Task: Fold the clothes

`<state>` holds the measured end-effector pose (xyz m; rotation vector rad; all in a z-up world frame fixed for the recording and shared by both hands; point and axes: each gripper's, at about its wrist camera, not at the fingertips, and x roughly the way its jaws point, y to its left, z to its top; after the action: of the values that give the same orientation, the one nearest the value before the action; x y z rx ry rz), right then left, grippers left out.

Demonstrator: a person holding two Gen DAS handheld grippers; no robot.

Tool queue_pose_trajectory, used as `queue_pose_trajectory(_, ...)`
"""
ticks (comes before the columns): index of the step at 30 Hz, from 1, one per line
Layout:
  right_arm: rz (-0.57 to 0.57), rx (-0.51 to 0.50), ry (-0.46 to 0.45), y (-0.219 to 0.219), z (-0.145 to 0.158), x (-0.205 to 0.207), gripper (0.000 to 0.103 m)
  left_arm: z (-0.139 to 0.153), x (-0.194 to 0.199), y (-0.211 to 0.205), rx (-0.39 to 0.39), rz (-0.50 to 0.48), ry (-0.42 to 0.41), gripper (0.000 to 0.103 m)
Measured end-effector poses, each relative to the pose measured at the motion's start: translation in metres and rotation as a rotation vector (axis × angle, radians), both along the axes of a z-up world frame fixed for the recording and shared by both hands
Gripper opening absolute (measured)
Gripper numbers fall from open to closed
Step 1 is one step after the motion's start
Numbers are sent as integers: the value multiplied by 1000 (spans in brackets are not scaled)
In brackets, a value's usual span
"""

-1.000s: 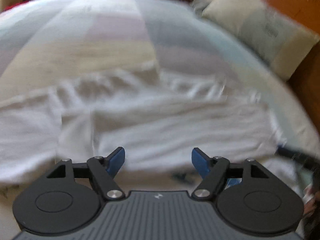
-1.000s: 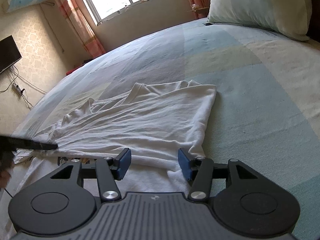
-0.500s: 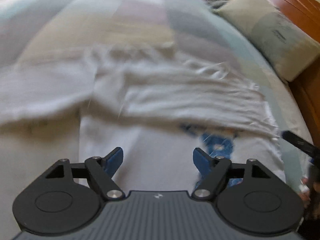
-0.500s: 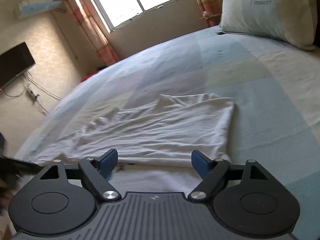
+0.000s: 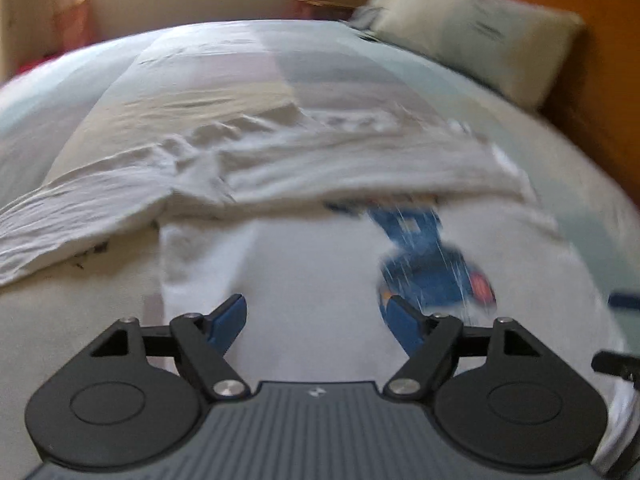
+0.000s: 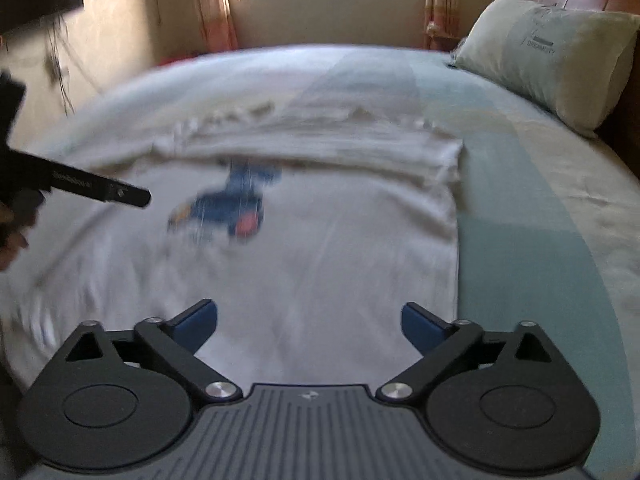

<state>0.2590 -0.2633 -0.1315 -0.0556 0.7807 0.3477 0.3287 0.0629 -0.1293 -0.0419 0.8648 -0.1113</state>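
Both tools gape empty above the white shirt [image 6: 320,264].

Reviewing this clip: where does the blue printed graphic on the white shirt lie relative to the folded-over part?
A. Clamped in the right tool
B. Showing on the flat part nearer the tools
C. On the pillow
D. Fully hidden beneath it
B: the blue graphic shows on the white shirt, on the camera side of the folded-over part.
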Motion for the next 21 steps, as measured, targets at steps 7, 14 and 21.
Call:
queue_pose_trajectory(7, -54, -31, 78, 0, -25, -30, 103, -9, -48, 14, -70, 23, 28, 85)
queue_pose_trajectory(14, -75, -52, 80, 6, -24, -31, 103, 0, -64, 13, -121, -12, -7, 85)
queue_pose_trajectory(21, -69, -43, 39, 9, -11, -42, 103, -9, -96, -1, -73, -22, -13, 85)
